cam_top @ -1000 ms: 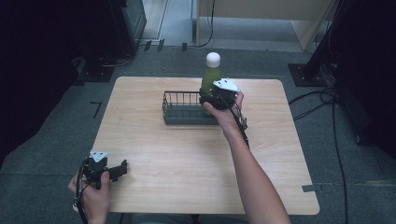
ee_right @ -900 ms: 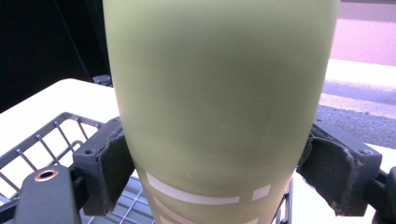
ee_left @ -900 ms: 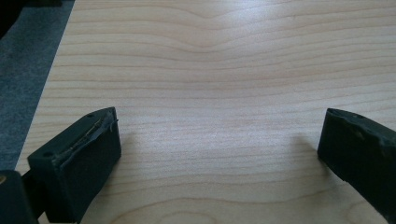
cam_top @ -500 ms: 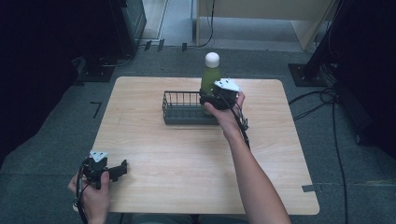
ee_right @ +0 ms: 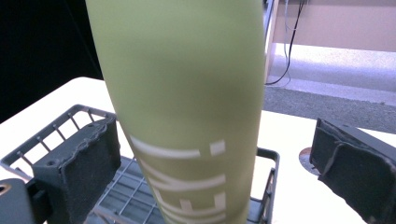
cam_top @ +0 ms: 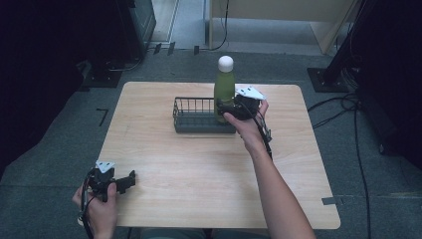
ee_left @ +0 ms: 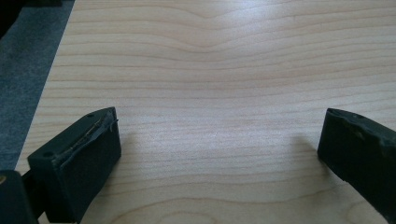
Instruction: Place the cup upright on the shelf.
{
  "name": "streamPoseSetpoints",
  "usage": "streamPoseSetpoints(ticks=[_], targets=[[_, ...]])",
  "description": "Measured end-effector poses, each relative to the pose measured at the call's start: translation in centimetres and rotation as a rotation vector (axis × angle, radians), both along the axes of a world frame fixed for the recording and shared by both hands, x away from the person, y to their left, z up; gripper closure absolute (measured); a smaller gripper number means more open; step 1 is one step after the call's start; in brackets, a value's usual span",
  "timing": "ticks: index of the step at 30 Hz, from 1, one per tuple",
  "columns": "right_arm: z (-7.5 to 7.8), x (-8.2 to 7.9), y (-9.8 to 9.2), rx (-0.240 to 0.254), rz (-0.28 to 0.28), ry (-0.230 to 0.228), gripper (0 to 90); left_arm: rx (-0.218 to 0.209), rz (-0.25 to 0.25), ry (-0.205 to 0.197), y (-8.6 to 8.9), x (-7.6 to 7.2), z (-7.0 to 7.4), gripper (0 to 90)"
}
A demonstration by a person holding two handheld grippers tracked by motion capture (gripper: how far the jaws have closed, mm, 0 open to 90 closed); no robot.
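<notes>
A green bottle (cam_top: pixel 225 85) with a white cap stands upright in the right end of a dark wire basket (cam_top: pixel 191 122) at the back of the wooden table (cam_top: pixel 199 164). My right gripper (cam_top: pixel 223 107) reaches in from the right, level with the bottle's lower half. Its jaws have just been opening. In the right gripper view the bottle (ee_right: pixel 187 93) stands between the pads (ee_right: pixel 86 158); a clear gap shows on the right and a narrow one on the left. My left gripper (cam_top: pixel 128 180) rests open at the table's front left corner, with only bare wood (ee_left: pixel 219 93) between its jaws.
The basket's floor (ee_right: pixel 126 196) left of the bottle holds nothing. Cables (cam_top: pixel 343 107) and dark equipment stands (cam_top: pixel 328 74) lie on the grey floor beyond the table's right and far edges. A table edge runs close to the left gripper's left side (ee_left: pixel 51 70).
The right hand stays at the bottle, which still stands upright in the basket. The left hand has not moved.
</notes>
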State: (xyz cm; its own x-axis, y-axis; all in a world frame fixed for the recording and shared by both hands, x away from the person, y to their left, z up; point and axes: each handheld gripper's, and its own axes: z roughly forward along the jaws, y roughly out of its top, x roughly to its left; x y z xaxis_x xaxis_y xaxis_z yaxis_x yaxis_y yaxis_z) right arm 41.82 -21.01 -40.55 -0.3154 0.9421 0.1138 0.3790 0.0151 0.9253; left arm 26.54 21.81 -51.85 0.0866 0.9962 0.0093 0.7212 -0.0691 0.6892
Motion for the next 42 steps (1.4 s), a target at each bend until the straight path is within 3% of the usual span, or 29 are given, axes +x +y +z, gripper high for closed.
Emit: streamPoseSetpoints(ticks=[14,23,42], targets=[[-0.6,-2.7,-2.3,0.021,0.020,-0.005,0.1,0.001,0.000,0.001,0.0,0.0,0.0,0.0],[-1.0,-4.7,-3.6,0.010,0.019,-0.002,0.0,0.001,0.000,0.001,0.0,0.0,0.0,0.0],[-3.7,-8.8,-7.5,-0.013,-0.034,0.027,0.0,0.001,0.000,0.001,0.0,0.0,0.0,0.0]])
